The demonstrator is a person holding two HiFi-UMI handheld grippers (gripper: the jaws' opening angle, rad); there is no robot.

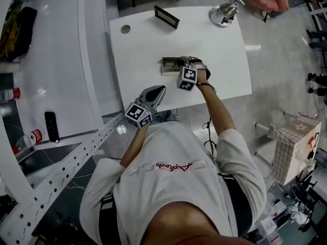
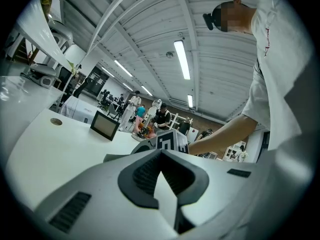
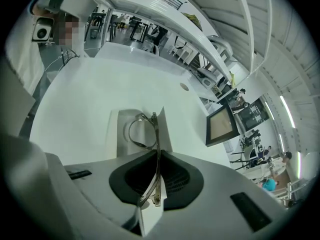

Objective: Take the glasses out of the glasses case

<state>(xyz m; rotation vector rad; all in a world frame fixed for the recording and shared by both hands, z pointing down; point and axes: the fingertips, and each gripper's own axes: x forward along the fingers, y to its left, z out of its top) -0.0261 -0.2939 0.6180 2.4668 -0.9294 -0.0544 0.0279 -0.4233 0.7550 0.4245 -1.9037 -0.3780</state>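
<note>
Right gripper's pads [image 3: 176,176] are pinched narrow on the thin metal frame of the glasses [image 3: 140,132]; one arm runs back between the jaws and a lens loop sticks out past the tips. The right gripper [image 3: 157,153] is angled down over the open glasses case [image 3: 123,145], which lies flat on the white table [image 3: 80,99]. The glasses sit low over the case lining; can't tell if they touch it.

Left gripper [image 2: 160,155]: jaws together, nothing between them, pointing roughly level near the table's front edge, well apart from the case and not bracing it.

Progress: the case looks open and the glasses are gripped, so the grasp is done. Left to do: lift them clear of the case and set them on the table. Risk: the case may drag along, since nothing holds it.
</note>
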